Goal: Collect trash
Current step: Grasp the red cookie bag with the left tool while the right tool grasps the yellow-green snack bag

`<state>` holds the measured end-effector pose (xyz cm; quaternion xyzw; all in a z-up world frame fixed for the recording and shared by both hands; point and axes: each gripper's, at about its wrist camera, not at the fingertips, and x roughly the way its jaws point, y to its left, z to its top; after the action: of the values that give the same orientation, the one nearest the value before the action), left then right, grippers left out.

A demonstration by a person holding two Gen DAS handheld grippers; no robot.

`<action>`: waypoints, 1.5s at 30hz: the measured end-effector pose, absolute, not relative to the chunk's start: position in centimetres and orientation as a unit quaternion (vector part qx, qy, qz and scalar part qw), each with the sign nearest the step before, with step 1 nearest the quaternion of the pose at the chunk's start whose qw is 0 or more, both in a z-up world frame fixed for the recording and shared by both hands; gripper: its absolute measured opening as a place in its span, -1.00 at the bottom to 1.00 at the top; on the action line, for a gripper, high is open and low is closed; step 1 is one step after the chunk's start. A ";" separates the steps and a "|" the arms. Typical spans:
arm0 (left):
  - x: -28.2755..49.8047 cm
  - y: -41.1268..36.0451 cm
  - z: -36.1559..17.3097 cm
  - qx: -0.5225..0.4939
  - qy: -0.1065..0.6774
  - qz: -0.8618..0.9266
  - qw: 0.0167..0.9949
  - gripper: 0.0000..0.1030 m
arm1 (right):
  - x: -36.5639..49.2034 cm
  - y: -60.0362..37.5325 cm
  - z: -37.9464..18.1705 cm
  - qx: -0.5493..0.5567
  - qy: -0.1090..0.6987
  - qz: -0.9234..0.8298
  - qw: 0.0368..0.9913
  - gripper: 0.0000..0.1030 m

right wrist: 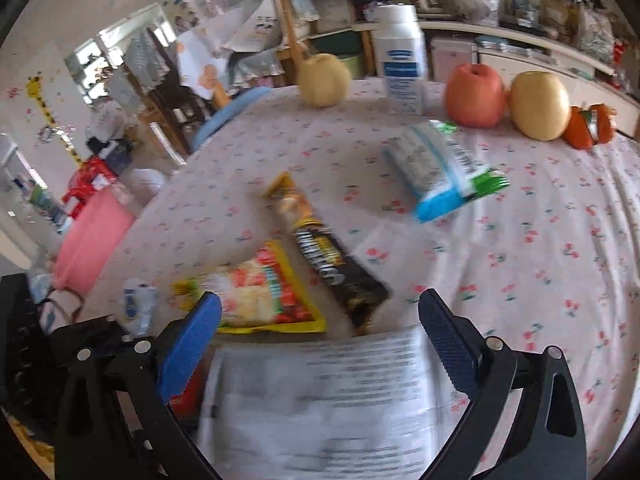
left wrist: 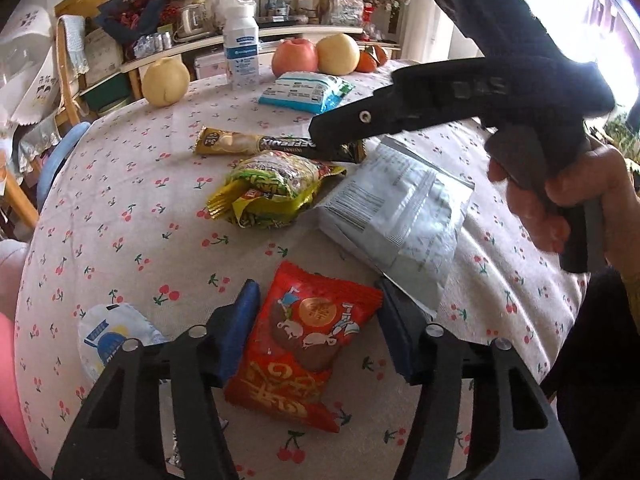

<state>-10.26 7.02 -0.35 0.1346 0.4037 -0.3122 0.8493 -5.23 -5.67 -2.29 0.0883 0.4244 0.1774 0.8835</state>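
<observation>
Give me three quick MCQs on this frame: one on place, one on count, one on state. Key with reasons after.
1. Where is the red packet?
A. between the left gripper's jaws
B. beside the apple
C. under the white bottle

2. How many round fruits stand along the table's far edge, counting apple and pears?
A. one
B. three
C. five

3. How do the right gripper's jaws stand?
A. shut on the coffee stick
B. shut on nothing
C. open above the grey pouch

Key: 1 A, the packet lies flat between the blue pads. 2 B, one apple and two pears show. 3 C, the pads stand wide apart with the pouch below them.
</observation>
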 end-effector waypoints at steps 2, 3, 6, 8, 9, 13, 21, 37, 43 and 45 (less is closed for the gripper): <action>-10.2 7.0 -0.4 0.131 0.402 -0.308 0.852 0.13 | -5.5 -4.7 -2.1 0.086 0.422 0.195 0.881 0.90; -10.2 7.1 -0.4 0.128 0.402 -0.306 0.854 0.13 | -5.6 -4.3 -2.1 0.087 0.422 0.202 0.880 0.89; -10.0 7.5 -0.2 0.109 0.404 -0.305 0.855 0.11 | -5.5 -3.5 -2.2 0.105 0.427 0.230 0.868 0.64; -9.7 7.9 -0.1 0.095 0.408 -0.307 0.855 0.11 | -5.4 -3.0 -2.4 0.110 0.432 0.239 0.863 0.57; -9.7 8.0 0.0 0.094 0.408 -0.304 0.856 0.10 | -5.4 -2.8 -2.5 0.105 0.434 0.237 0.863 0.57; -9.5 8.6 0.1 0.087 0.408 -0.301 0.858 0.08 | -5.1 -1.8 -3.0 0.090 0.443 0.231 0.862 0.57; -8.8 10.6 0.6 0.042 0.407 -0.304 0.860 0.05 | -4.3 -1.4 -3.3 0.099 0.442 0.223 0.863 0.59; -7.2 13.8 0.9 -0.003 0.401 -0.284 0.871 0.02 | -4.1 -0.2 -4.0 0.065 0.446 0.208 0.868 0.65; -7.1 13.2 0.3 0.017 0.409 -0.277 0.869 0.09 | -3.9 0.4 -4.2 0.053 0.444 0.200 0.872 0.72; -7.1 13.0 -0.2 0.028 0.416 -0.274 0.867 0.09 | -3.9 0.7 -4.2 0.046 0.442 0.199 0.873 0.76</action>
<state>-7.15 12.96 -0.16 0.0276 0.4163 -0.2739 0.8665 -3.92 0.65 -4.22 0.0460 0.4422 0.1990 0.8734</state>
